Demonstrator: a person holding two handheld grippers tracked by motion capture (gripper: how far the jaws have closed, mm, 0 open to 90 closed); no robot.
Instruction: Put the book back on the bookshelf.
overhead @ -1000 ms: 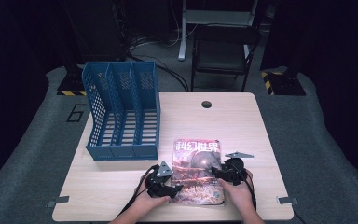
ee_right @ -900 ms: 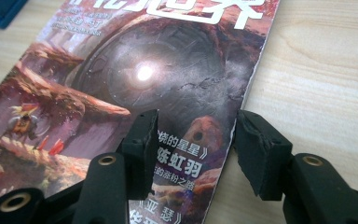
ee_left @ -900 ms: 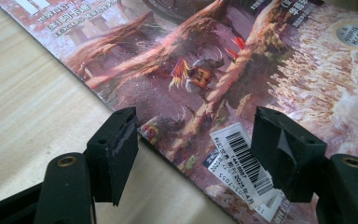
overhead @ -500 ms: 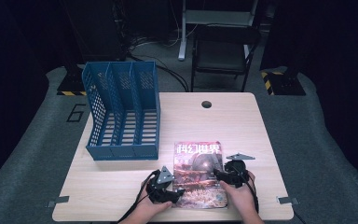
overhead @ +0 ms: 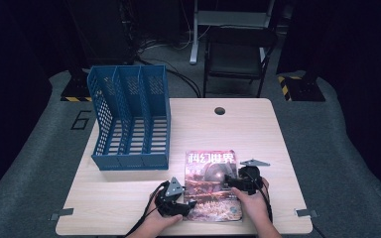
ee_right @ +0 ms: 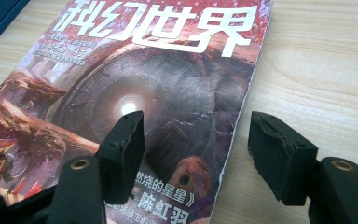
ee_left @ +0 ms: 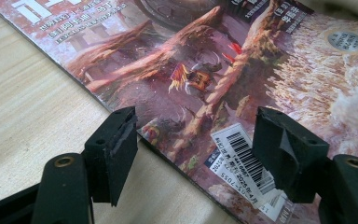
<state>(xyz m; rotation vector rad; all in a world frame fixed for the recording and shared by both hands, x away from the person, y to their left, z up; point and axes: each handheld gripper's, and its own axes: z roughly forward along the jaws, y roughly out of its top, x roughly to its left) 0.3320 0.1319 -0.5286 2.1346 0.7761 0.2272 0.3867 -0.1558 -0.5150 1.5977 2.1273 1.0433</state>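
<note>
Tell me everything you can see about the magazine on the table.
The magazine is thin with a glossy reddish cover: large white Chinese title, a dark round structure with a bright centre, and a barcode label near one corner. It lies flat, closed, cover up, on the wooden table, right of the blue file rack. Both open grippers straddle its side edges without clamping.

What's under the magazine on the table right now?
The magazine lies flat on the wooden table, whose bare top shows along both long edges. Whatever might sit beneath the cover itself is hidden.
</note>
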